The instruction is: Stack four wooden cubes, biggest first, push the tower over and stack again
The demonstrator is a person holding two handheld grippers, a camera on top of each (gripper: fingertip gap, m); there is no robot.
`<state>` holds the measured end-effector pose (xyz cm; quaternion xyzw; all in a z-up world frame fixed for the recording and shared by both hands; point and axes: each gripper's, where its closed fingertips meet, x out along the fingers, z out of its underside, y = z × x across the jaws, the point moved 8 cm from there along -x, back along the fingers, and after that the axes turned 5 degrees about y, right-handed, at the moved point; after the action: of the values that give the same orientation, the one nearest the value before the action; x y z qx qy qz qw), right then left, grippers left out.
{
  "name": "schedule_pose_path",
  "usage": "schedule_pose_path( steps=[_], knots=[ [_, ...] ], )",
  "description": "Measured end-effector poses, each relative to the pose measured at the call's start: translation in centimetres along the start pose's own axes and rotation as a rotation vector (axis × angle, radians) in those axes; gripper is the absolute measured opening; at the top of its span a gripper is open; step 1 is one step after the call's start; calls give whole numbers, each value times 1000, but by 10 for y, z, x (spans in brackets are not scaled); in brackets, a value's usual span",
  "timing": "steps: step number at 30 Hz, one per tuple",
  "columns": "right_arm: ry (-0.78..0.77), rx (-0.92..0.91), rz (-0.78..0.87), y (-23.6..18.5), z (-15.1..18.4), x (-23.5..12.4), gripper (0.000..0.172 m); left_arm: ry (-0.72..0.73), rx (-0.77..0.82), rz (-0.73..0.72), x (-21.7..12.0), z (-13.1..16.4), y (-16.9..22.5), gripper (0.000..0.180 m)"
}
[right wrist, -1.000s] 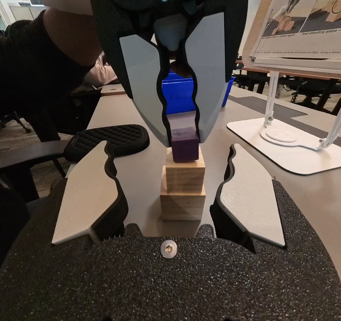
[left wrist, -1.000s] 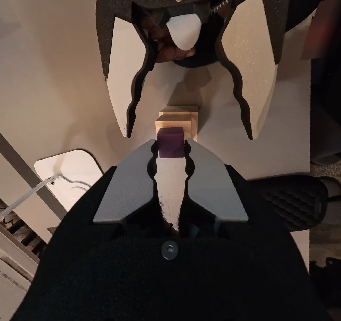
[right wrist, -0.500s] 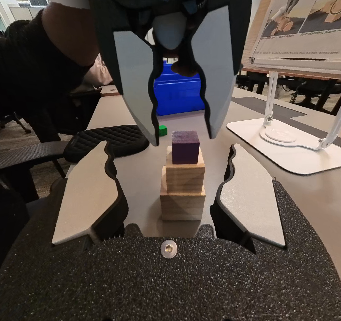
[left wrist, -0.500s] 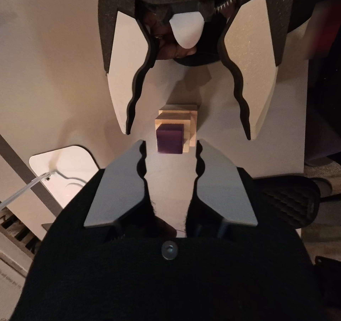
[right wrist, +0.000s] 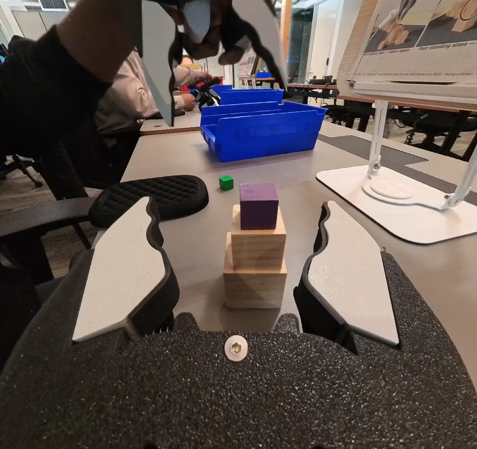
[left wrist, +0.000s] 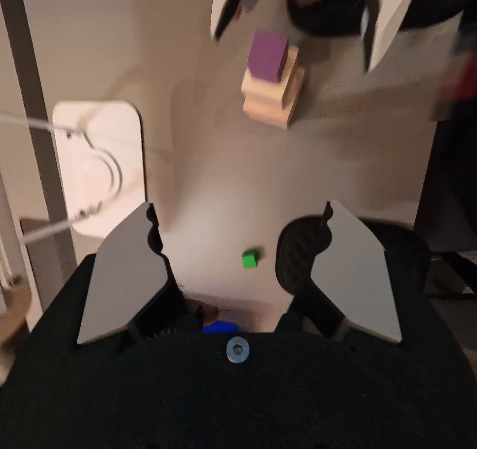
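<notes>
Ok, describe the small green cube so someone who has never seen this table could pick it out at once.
Start at the blue bin on the grey table. In front of it, right of the black chair armrest, sits the green cube. It lies alone, smaller than the stacked purple cube.

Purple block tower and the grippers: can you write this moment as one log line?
left gripper: open, empty | right gripper: open, empty | purple cube: atop two wooden blocks | green cube: on table

**Grey worktop and its load**

The grey worktop (right wrist: 296,178) carries a large wooden cube (right wrist: 254,288) at the bottom of a stack, a small green cube (right wrist: 226,182) lying apart, a blue bin (right wrist: 260,137) farther back, and a white stand base (right wrist: 402,204) off to the right.
</notes>
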<state>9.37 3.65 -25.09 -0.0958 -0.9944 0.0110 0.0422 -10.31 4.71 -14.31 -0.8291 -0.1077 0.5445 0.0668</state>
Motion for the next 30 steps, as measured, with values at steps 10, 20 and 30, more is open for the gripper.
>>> schedule_pose_path(
  steps=[10, 20, 30],
  knots=[
    [-2, -5, 2, 0, 0, 0, 116, -279, -198, 53, 36, 122, 22, 68],
    [-6, -5, 1, 0, 0, 1, 116, -229, -269, 52, 63, 141, 11, 51],
    [-1, -1, 4, 0, 0, 0, 116, -234, -235, 106, 75, 146, 10, 21]
  ],
)
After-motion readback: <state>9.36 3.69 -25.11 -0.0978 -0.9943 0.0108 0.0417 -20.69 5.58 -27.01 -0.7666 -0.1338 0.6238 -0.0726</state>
